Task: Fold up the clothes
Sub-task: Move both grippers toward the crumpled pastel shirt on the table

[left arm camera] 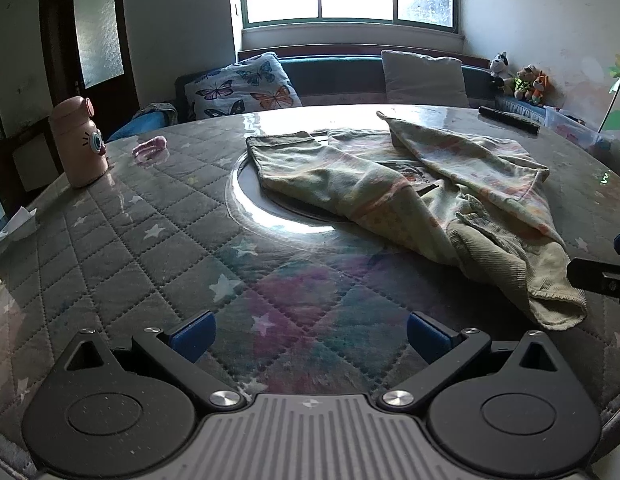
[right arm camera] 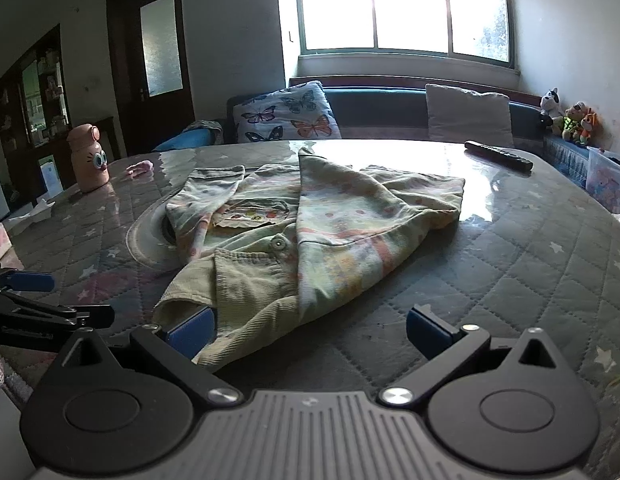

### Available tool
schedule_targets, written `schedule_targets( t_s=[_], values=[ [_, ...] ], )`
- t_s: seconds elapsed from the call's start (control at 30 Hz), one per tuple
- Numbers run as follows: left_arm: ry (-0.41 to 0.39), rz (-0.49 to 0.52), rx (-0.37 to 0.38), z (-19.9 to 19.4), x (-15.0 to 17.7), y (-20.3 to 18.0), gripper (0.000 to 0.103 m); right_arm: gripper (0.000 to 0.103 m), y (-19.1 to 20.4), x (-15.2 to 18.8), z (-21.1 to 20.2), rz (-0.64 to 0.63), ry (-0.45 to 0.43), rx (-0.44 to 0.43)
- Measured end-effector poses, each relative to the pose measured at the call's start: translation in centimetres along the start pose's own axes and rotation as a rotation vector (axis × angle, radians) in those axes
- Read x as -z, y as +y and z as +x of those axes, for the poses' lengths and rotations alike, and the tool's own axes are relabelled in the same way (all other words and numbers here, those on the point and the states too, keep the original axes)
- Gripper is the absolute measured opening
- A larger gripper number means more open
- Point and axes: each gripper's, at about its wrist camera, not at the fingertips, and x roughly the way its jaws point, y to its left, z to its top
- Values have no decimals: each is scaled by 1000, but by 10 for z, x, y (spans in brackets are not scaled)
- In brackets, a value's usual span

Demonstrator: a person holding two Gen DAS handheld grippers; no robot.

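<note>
Well, the round table fills most of the room's middle, its quilted star-print cover shining under a glossy clear sheet, with a round inset disc at its centre. Spread over that disc lies the garment, a small pastel, dotted piece of soft cloth with a ribbed yellowish hem, a button and a chest patch; one flap is folded across it and its near corner trails toward the table's near edge. Behind the table a butterfly pillow and a plain pale pillow lean on the bench under the window. At the far right sits a clear plastic bin; I cannot make out what is in it. A pink bottle with cartoon eyes stands upright at the left edge, and a dark remote lies far right. The left gripper hangs spread wide over bare cover, holding nothing. The right gripper is spread wide too, its left blue pad against the ribbed hem.
</note>
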Motion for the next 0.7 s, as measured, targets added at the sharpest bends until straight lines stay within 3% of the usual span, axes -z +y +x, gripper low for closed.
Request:
schedule_targets(
  t_s=[0.7],
  values=[
    [11,14,19,-9,3,-22,103,103,9,2,0,-5,47,-30]
  ],
)
